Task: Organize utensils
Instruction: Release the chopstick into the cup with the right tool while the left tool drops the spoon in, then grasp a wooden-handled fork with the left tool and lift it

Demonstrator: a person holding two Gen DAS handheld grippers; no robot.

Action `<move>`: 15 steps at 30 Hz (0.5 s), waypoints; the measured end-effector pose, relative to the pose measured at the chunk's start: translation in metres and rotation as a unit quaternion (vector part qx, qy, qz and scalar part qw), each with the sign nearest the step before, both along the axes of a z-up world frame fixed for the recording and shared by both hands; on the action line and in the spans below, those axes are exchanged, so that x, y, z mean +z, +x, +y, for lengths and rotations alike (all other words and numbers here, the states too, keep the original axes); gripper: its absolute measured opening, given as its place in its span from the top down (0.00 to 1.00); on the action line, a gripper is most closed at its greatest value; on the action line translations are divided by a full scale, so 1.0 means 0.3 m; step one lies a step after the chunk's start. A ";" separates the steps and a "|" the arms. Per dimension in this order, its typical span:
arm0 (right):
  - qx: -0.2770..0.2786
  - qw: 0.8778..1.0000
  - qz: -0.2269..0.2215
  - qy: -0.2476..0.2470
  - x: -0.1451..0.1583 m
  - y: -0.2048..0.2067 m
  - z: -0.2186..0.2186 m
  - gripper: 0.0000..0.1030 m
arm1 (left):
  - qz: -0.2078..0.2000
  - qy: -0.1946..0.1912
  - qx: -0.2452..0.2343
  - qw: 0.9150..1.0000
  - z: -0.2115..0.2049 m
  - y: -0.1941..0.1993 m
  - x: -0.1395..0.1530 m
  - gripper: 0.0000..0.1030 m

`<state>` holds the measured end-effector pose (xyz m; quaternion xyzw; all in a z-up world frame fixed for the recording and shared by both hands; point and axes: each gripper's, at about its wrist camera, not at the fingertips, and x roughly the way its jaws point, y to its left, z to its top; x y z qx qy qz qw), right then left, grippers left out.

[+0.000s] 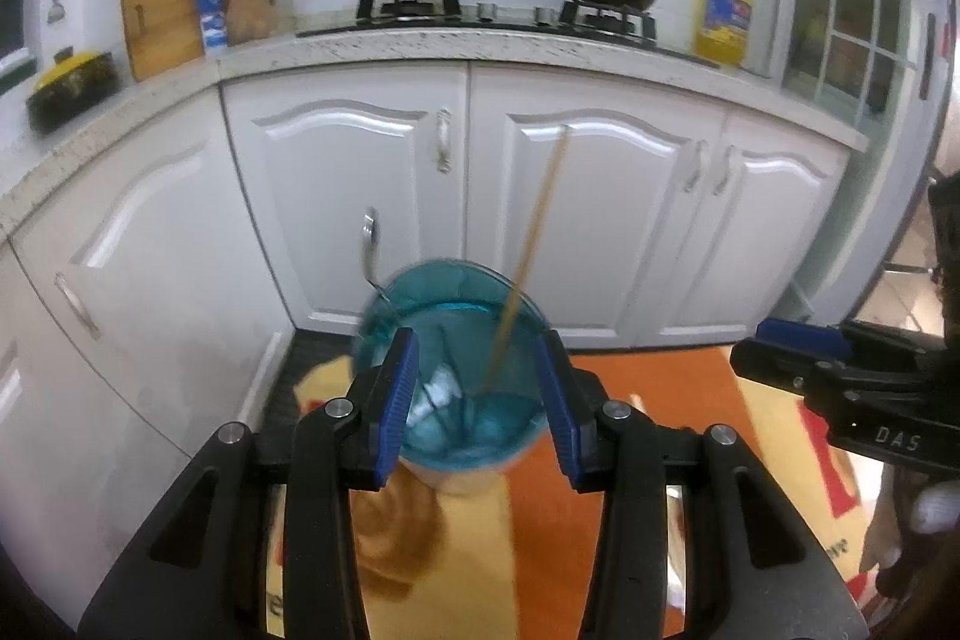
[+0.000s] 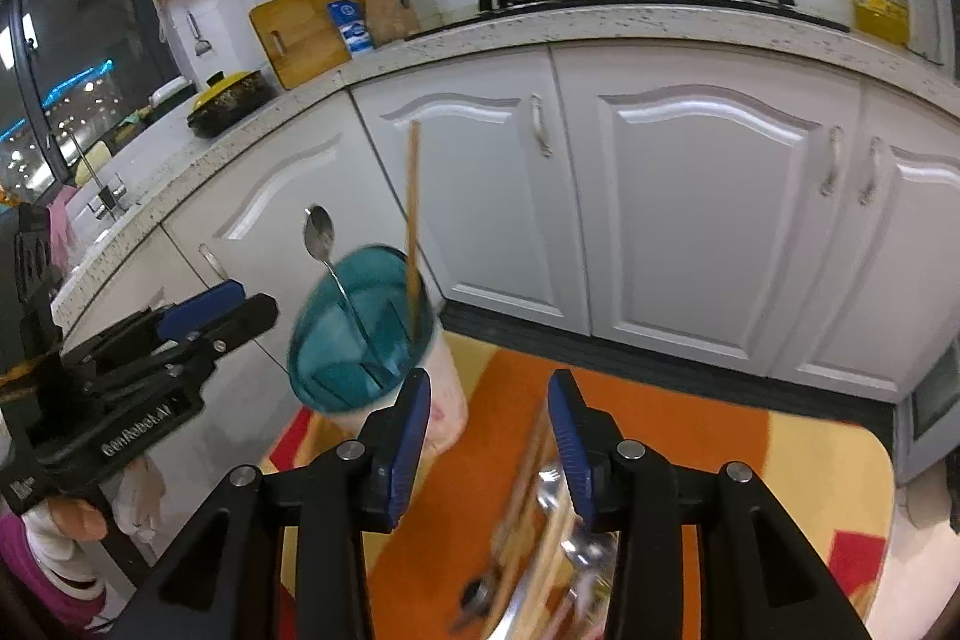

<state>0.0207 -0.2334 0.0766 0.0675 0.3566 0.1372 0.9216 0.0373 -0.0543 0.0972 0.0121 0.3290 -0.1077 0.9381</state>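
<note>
So the left gripper (image 1: 474, 400) has its blue pads spread on either side of the teal utensil holder (image 1: 456, 358), and honestly I can't tell if they're pressing the sides or just framing it, the cup is too blurred. The holder already has a chopstick (image 1: 534, 244) and a spoon (image 2: 336, 268) standing in it, handle down, so my guess is it's being steadied as the drop-off point. The right gripper (image 2: 489, 436) is open with nothing in it, hanging over a pile of loose utensils (image 2: 558, 538) near the camera on the orange-and-yellow table (image 2: 690, 436), probably lining up the next pick. That pile is smeared and cut off by the fingers; can't count what's left. White cabinets (image 2: 690, 196) sit further back
</note>
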 end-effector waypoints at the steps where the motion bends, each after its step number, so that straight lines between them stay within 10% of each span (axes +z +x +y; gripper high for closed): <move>1: -0.006 1.000 0.003 0.000 -0.008 -0.016 -0.019 0.61 | 0.004 -0.004 -0.005 1.000 -0.007 -0.010 -0.003 0.57; 15: -0.054 0.991 0.113 0.055 -0.341 -0.121 -0.279 0.62 | 0.110 -0.036 -0.081 0.990 -0.186 -0.083 -0.201 0.55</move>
